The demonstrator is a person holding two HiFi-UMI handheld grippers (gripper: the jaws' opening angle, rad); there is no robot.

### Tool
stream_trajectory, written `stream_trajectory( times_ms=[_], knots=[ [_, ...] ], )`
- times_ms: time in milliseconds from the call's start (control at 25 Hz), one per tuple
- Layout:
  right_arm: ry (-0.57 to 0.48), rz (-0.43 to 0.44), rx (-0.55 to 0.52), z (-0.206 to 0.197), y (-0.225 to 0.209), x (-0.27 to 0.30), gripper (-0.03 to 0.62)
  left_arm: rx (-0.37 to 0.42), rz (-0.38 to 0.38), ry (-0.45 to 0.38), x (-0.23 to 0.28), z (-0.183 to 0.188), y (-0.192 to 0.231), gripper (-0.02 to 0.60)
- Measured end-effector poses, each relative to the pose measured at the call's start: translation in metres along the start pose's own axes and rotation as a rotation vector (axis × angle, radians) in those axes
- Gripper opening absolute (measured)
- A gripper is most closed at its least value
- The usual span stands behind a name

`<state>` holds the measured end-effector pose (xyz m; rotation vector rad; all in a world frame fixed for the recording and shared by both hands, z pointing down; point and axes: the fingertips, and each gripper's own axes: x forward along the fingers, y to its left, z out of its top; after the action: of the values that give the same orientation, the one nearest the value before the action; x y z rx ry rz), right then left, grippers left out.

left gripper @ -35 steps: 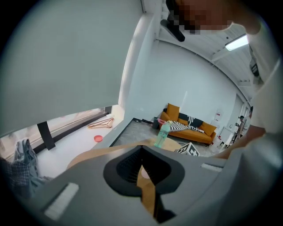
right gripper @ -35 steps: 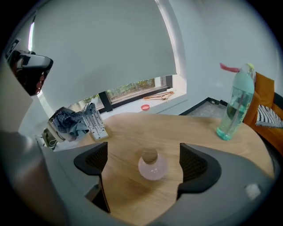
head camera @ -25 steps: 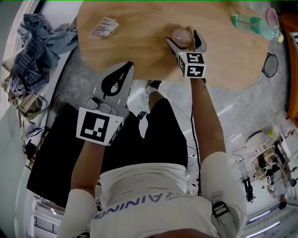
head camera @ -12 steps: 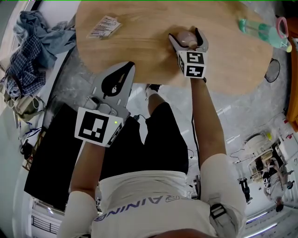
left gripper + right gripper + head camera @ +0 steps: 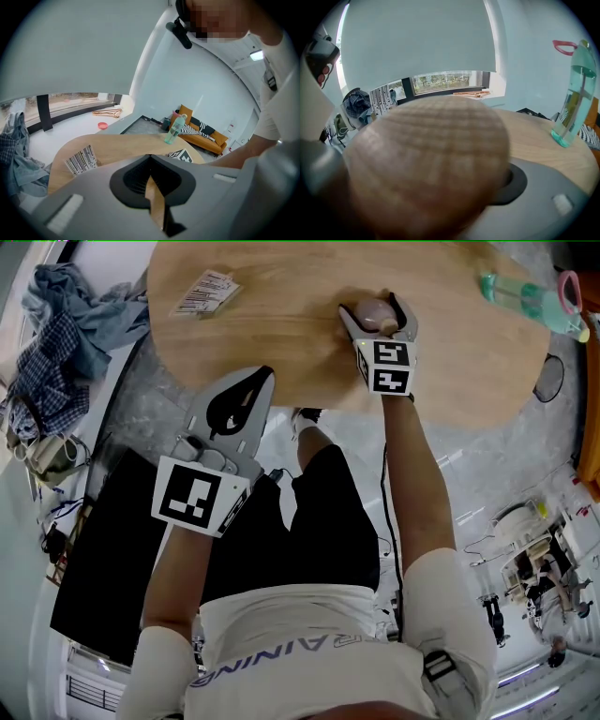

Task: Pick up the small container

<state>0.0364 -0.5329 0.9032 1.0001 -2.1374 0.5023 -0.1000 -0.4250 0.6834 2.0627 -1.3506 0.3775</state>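
wooden small container (image 5: 373,317) sits upright between closing right hand-held gripper (image 5: 372,306) jaws

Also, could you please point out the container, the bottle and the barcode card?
container (image 5: 372,312), head view, its rounded top.
bottle (image 5: 521,297), head view, middle of its clear green body.
barcode card (image 5: 203,293), head view, centre of its printed face.

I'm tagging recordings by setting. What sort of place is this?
Probably a lived-in lounge or home-style room: an orange sofa stands by the wall, and a heap of blue and checked clothes lies beside a rounded light wooden table.
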Motion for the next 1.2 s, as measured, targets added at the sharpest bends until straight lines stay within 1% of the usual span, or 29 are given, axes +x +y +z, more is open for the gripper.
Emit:
stream_trajectory(
  times_ms=[200,320,440,560,800,1000,1080,1200],
  knots=[
    [-0.004,0.028,0.027,0.004,-0.004,-0.003,0.426,0.002,0.004,0.007,-0.004,-0.001,0.003,0.002],
    [-0.022,0.024,0.036,0.012,-0.006,-0.018,0.428,0.001,0.005,0.027,-0.012,-0.002,0.004,0.002],
    [-0.042,0.032,0.048,0.024,-0.001,-0.038,0.428,-0.002,0.015,-0.009,-0.017,0.005,0.007,0.002],
    [-0.075,0.053,0.04,0.042,0.012,-0.065,0.428,0.009,0.006,-0.04,-0.023,0.018,0.003,0.002],
    [-0.145,0.099,0.009,0.089,0.05,-0.142,0.43,0.047,-0.033,-0.086,-0.055,0.051,-0.014,0.002],
    [-0.21,0.066,-0.024,0.145,0.071,-0.222,0.43,0.058,-0.059,-0.157,-0.095,0.092,-0.03,0.002],
    [-0.234,0.056,-0.021,0.167,0.079,-0.258,0.43,0.068,-0.075,-0.18,-0.117,0.108,-0.042,0.002],
    [-0.276,0.048,-0.024,0.2,0.093,-0.316,0.43,0.079,-0.111,-0.192,-0.153,0.123,-0.067,0.002]
  ],
)
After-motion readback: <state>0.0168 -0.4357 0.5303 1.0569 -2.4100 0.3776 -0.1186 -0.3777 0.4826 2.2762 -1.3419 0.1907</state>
